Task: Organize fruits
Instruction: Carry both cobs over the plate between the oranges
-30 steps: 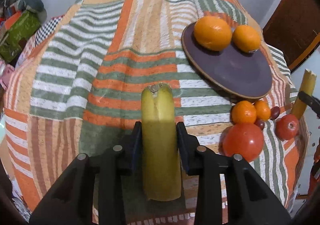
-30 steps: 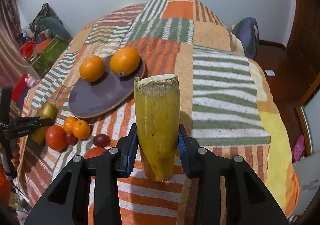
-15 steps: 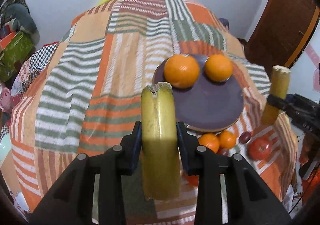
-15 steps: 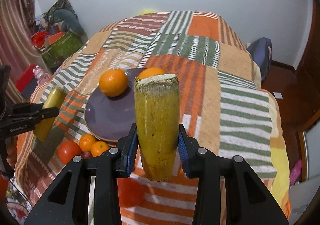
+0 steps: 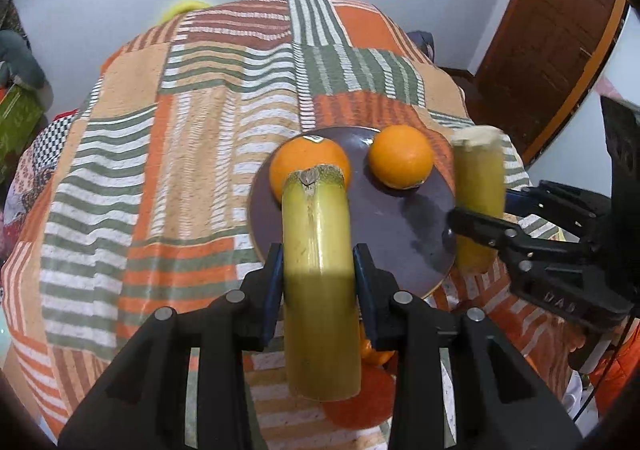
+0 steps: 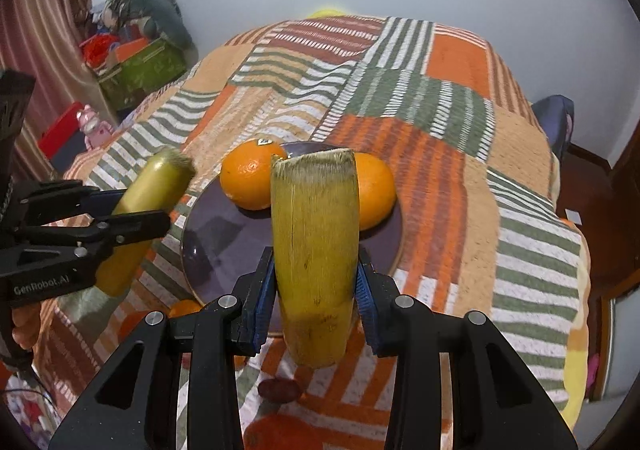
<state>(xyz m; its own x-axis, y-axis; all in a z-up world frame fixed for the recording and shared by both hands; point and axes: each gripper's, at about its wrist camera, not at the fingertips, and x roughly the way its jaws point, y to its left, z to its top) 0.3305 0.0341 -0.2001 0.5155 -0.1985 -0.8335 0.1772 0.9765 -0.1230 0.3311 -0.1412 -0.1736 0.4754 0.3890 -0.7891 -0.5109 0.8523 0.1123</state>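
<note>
A: why are both clamps hovering over the purple plate [image 5: 400, 234]?

B: Left gripper [image 5: 318, 282] pinches one banana piece [image 5: 318, 270], right gripper [image 6: 314, 286] pinches another [image 6: 314, 250]; probably joining the oranges [image 5: 400, 156].

The left gripper [image 5: 318, 282] points steeply downward, its jaws closed on a yellow-green banana piece [image 5: 318, 270] that stands upright between the blue pads — the piece juts well past the fingertips. The right gripper [image 6: 314, 286] is tilted down much the same, clamped on a second banana piece [image 6: 314, 250] with a frayed cut top. Each gripper shows in the other's view, side by side and near one another above the near edge of the bed.
</note>
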